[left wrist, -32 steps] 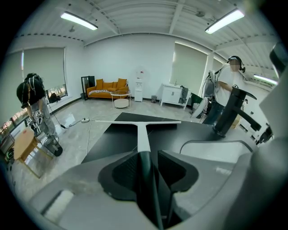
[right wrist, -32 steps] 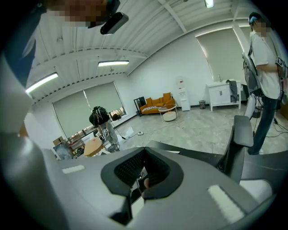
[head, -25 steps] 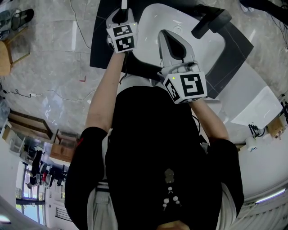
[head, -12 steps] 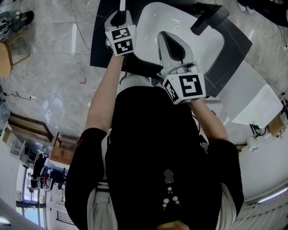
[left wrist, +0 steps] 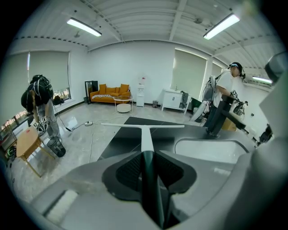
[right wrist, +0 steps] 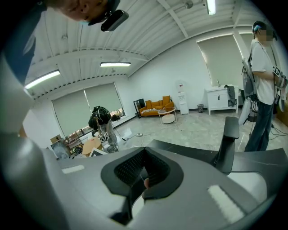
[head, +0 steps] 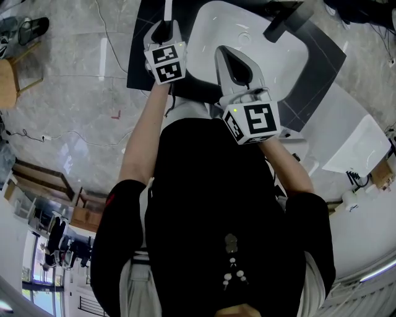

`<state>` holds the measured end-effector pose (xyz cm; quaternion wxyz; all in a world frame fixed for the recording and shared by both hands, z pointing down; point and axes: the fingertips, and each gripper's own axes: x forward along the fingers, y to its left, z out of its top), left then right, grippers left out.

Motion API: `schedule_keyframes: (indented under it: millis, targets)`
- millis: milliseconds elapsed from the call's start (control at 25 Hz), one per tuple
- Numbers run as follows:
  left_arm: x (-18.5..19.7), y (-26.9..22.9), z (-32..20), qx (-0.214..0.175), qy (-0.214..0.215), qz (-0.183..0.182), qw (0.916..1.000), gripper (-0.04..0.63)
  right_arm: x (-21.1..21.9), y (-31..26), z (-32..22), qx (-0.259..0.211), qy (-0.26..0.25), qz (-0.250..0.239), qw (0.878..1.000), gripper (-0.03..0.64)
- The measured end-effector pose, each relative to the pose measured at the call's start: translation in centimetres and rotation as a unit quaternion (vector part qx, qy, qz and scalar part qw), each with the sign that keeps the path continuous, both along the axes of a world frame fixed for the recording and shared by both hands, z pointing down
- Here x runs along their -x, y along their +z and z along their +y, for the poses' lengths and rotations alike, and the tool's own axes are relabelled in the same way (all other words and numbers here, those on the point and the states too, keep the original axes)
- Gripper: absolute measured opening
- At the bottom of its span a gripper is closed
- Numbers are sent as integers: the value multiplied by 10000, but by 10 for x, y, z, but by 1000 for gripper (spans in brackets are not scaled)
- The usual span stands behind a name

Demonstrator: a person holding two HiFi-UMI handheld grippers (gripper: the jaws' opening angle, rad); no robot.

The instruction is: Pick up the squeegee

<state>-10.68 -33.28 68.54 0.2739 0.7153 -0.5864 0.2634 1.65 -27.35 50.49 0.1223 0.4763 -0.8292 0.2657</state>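
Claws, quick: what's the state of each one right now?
Left claw: closed on the squeegee handle.
Right claw: closed, holding nothing.

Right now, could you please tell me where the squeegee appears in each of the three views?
Head view: squeegee at the top edge, its white handle poking out beyond the left tool.
Left gripper view: dead centre, handle clamped in the tool, blade lying crosswise ahead.
Right gripper view: not in it.
Shared landmark: the black faucet, top right in the head view, right of centre in both gripper views.
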Motion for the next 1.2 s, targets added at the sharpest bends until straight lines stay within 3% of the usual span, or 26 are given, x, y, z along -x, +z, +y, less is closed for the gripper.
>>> schedule_keyframes:
  millis: [400, 920, 1200]
  targets:
    - [10, -26, 26, -273, 121, 20, 9996, 106, 12, -12, 31, -165, 9, 54, 9998, 2]
    - [29, -98, 56, -1006, 263, 34, 9946, 106, 22, -34, 65, -570, 153, 117, 9982, 2]
    - [28, -154, 59, -1532, 432, 166, 9871, 106, 23, -57, 66, -919, 285, 139, 9953, 2]
